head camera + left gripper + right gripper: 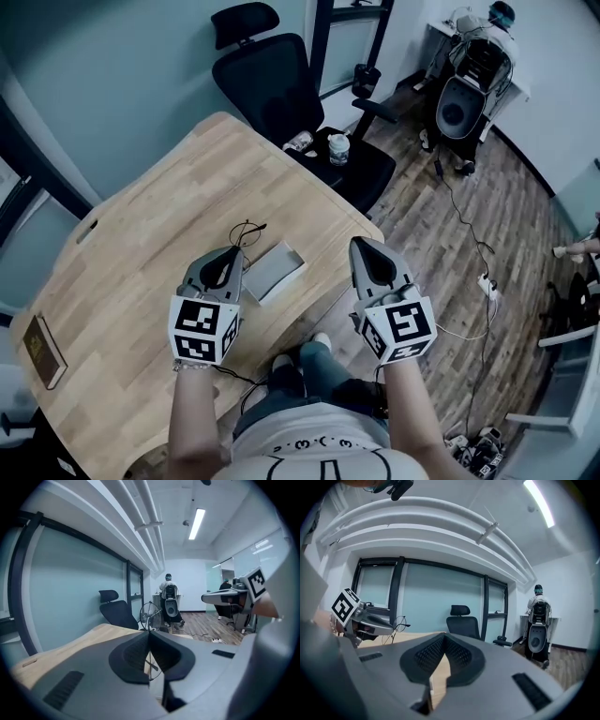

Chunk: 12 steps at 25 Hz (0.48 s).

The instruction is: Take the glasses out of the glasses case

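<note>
Head view shows a pale wooden worktop point(141, 253) with rounded corners in an office with a plank floor point(441, 216), where cables and a power strip point(487, 284) lie. A black office chair point(281, 80) stands at the far edge with a can point(298, 142) and a small jar point(338, 148) on its seat. A dark book point(44, 351) lies at the worktop's left edge. The gripper views add a teal glass partition in dark frames, white ceiling beams and a strip light point(197, 523), and a person point(538, 603) stands at the far white wall.

Both forearms reach up from the bottom of the head view, with the two grippers side by side and pointing away from the body, close to level. The left hand-held gripper point(237, 251) is above the worktop with its jaws clamped on the thin wire glasses point(246, 231), which are held in the air. The open gray glasses case point(275, 270) lies on the worktop just right of that gripper, apart from the glasses. The right hand-held gripper point(360, 243) is by the worktop's near-right edge, jaws closed together with nothing between them.
</note>
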{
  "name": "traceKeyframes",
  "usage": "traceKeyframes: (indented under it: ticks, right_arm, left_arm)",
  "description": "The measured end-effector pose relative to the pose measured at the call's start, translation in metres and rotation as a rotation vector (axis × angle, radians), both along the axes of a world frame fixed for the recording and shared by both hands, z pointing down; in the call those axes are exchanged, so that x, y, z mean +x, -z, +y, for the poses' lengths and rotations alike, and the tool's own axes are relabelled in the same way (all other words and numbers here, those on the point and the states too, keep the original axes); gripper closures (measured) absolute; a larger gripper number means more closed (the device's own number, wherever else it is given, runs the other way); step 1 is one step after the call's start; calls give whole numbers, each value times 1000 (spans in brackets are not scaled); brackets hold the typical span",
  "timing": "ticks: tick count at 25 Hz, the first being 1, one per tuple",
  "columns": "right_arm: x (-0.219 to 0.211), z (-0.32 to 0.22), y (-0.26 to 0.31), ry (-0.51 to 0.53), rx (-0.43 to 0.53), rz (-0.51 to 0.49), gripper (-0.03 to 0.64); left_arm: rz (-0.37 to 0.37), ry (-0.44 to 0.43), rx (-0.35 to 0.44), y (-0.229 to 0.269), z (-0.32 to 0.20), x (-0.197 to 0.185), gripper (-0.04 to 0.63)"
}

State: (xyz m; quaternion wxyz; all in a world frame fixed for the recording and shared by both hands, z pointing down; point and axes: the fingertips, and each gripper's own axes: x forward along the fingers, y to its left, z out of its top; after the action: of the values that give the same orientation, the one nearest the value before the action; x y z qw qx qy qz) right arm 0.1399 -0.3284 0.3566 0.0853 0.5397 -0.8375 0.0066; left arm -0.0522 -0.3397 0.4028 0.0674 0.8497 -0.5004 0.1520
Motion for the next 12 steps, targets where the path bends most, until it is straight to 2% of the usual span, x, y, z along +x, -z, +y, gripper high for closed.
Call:
traceKeyframes:
  ticks: [7,12]
  right_arm:
    - [-12,7,26,35,62,37,606]
    - [-12,10,60,57,149,32,606]
  left_arm:
    - [36,56,109,35,9,-10,574]
    - [80,156,263,86,22,-25,574]
